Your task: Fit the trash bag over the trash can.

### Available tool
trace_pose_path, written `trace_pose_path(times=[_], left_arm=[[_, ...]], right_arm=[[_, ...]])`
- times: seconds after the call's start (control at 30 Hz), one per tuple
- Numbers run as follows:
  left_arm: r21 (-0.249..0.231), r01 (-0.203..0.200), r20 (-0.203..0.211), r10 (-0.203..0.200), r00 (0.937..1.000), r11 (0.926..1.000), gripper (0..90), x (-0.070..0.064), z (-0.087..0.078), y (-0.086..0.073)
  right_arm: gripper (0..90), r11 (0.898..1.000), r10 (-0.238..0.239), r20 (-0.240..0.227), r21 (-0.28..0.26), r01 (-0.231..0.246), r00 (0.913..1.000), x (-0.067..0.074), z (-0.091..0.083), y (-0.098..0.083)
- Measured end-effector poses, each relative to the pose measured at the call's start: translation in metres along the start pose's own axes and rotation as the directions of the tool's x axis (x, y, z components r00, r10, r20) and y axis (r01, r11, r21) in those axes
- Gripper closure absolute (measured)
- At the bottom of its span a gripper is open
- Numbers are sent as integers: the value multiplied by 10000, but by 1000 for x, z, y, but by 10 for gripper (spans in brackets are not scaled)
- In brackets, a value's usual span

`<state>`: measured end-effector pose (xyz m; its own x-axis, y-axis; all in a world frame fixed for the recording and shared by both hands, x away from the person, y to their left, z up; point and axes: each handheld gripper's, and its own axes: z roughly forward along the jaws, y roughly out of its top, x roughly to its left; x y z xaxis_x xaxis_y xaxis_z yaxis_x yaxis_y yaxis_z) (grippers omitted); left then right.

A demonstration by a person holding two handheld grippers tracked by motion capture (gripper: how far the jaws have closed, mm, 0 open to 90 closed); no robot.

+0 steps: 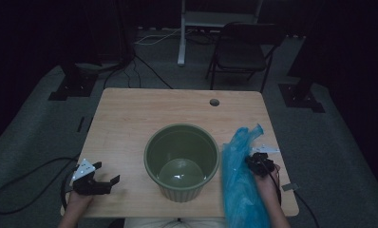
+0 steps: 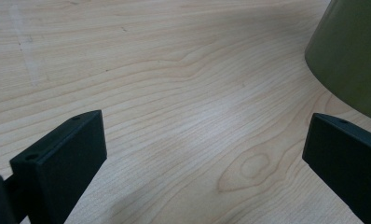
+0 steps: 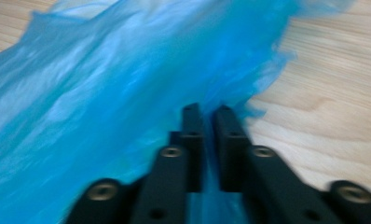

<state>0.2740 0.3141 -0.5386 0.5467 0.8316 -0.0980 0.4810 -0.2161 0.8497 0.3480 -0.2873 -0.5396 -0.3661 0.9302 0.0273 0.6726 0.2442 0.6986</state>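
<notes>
Dim light hangs over a grey carpeted floor (image 1: 329, 156), where a dark folding chair (image 1: 241, 50) and the white leg of a stand (image 1: 182, 33) sit behind a pale wooden table (image 1: 130, 118). Near the far edge of the tabletop is a small round cable hole (image 1: 214, 102).

At the middle of the table, toward the person's side, stands an olive-green plastic bucket (image 1: 181, 161), upright and open at the top, its inside bare. In the left gripper view its slanted green wall (image 2: 356, 51) fills the upper right corner, apart from the jaws.

Just to the right of the bucket lies a blue plastic bag (image 1: 241, 175), crumpled and stretched from near the table's middle down past its near edge. The right gripper (image 1: 259, 162) rests at the bag's right side, held by a hand that comes in from the bottom. In the right gripper view its two black jaws are pressed nearly together with a fold of the blue film (image 3: 104, 102) caught between them, so it is pinching the bag's edge; the picture is slightly blurred.

The left gripper (image 1: 101, 183) sits low at the table's near left corner, well apart from the bucket. Its jaws are spread wide over bare wood, with nothing between them.
</notes>
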Motion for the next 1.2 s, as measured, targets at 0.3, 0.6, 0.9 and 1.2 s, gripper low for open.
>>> trace_pose_path(times=[0.3,0.6,0.9,1.2], left_arm=[[-36,35,-13,-35,10000,10000,1,1,-1,0],[-23,24,12,-24,10000,10000,1,1,0,1],[-53,34,-1,-34,10000,10000,1,0,0,1],[-76,15,6,-15,10000,10000,1,0,0,1]], right_arm=[[900,9800,1523,-1608,-1031,-1701,9752,-19,-12,5],[900,9223,2086,-2538,-2704,-2763,9445,-37,-65,19],[900,8660,1632,-3054,-4112,-2845,9381,-36,-113,40],[900,7960,969,-3506,-5345,-2840,9315,-34,-159,62]])
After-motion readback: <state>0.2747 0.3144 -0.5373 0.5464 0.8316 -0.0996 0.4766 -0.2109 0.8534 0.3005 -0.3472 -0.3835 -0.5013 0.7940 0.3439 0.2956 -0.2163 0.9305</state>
